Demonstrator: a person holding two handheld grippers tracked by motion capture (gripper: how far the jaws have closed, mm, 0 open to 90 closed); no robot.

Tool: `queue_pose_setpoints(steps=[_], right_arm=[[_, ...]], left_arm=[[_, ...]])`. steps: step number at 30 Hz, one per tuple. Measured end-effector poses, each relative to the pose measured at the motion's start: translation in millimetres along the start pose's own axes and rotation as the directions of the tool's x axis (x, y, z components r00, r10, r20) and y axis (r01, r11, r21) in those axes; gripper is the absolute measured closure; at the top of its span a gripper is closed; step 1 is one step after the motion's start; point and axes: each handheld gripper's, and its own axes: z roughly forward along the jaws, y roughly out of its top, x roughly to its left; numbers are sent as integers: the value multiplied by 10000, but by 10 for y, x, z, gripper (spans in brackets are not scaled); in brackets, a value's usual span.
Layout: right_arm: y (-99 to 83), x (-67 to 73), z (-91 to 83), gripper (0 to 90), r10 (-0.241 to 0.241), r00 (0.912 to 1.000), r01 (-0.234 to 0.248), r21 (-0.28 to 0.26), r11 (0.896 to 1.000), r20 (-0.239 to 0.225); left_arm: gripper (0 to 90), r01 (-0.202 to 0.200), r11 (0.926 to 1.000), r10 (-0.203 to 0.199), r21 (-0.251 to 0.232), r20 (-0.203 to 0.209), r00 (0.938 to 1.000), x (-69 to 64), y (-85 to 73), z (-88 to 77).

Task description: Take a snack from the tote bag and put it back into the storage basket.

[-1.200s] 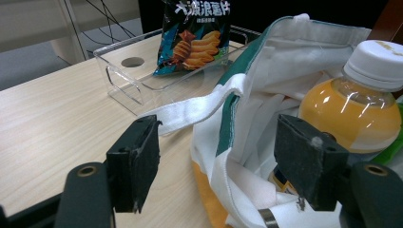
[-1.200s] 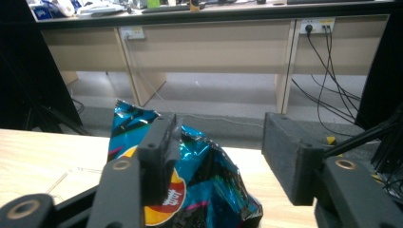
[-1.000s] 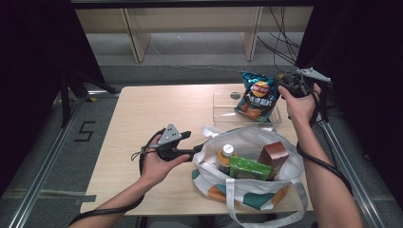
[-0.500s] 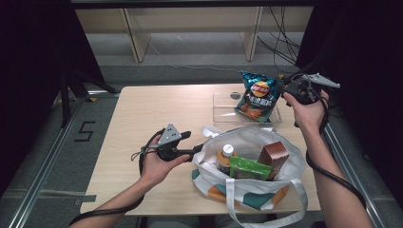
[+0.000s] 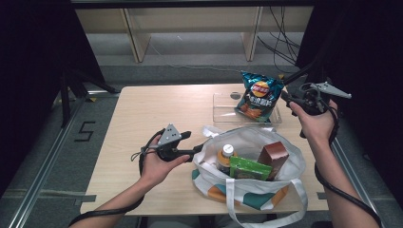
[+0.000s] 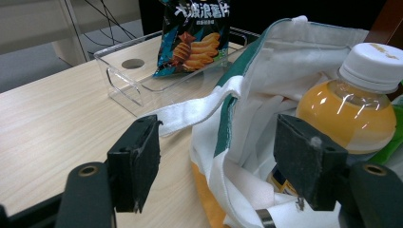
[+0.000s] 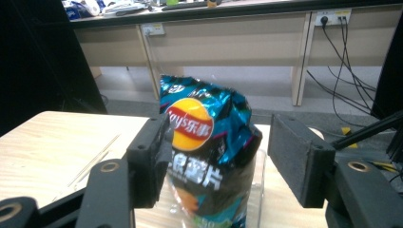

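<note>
A blue bag of chips (image 5: 259,95) stands upright in a clear tray (image 5: 223,107) at the table's far right. My right gripper (image 5: 286,96) is open just to the right of it and holds nothing. Along its jaws the chips bag (image 7: 209,156) stands in the gap, a little way beyond the pads (image 7: 299,156). My left gripper (image 5: 192,144) is open at the left rim of a white tote bag (image 5: 285,156). The white rim (image 6: 228,137) runs between its pads (image 6: 138,161), which do not press on it. An orange drink bottle (image 6: 351,109) stands inside.
The tote bag also holds a green packet (image 5: 249,168) and a brown box (image 5: 273,156) beside the bottle (image 5: 227,156). The clear tray (image 6: 123,76) lies just beyond the bag. Bare table (image 5: 152,109) spreads to the left and far left.
My right gripper has drawn back to the right, away from the chips bag, which stays standing in the tray. The left gripper and the tote bag have not moved.
</note>
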Motion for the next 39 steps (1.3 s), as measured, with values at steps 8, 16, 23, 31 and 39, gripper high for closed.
queue_pose_setpoints(steps=[8,16,23,31,39], right_arm=[[-122,117,-282,396,-26,9998,31,220,9998,-193],[-260,229,-491,386,-159,9979,173,218,9996,-625],[-325,259,-678,380,-216,9973,218,15,9998,-708],[-420,330,-858,371,-405,9953,396,-118,9991,-877],[-500,410,-991,358,-224,9938,232,61,9997,-1091]], left_arm=[[320,20,10000,-20,21,-14,10000,9,-2,-2],[320,19,10000,-19,13,-21,10000,8,-3,-9],[320,46,10000,-46,31,-48,10000,3,-6,-4],[321,19,10000,-19,-7,-52,10000,13,11,1],[320,17,10000,-17,-5,-49,10000,14,7,-2]])
